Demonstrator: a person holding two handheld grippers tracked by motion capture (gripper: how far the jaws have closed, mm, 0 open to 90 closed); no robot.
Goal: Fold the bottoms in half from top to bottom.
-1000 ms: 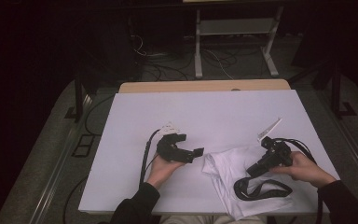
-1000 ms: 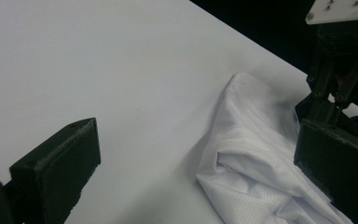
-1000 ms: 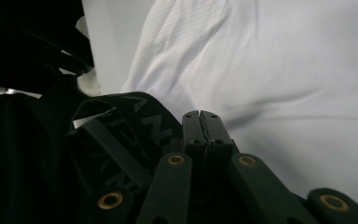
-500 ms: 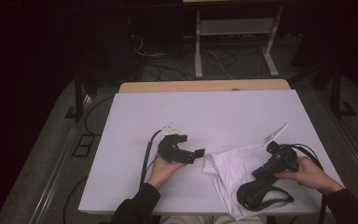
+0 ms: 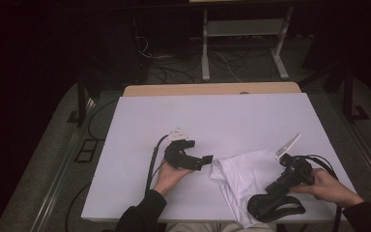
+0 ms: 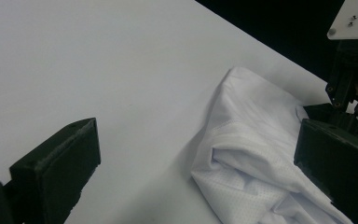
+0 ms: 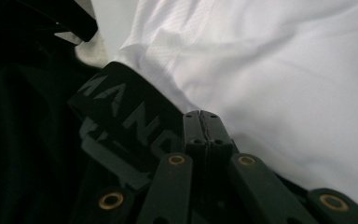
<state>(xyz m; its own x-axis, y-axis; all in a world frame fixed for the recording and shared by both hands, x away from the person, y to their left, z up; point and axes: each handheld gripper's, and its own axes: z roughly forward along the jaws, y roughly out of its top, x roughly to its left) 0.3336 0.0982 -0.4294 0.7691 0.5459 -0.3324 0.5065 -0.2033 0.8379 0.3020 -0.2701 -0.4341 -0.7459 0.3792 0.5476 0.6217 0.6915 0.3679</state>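
A white garment with a black lettered waistband lies crumpled at the near right of the white table. My right gripper is shut on the waistband, its jaws pressed together where the band meets the white cloth. My left gripper rests low on the table just left of the garment, jaws wide open and nothing between them. The garment's folded edge lies just ahead of its right jaw. The right gripper shows beyond the cloth.
A wooden strip borders the table's far edge. A metal stand and loose cables stand on the dark floor behind. The left gripper's cable runs down to the near edge. The waistband loop lies close to the near edge.
My right gripper has drawn back toward the near edge, dragging the black waistband and stretching the garment with it. The left gripper has barely moved.
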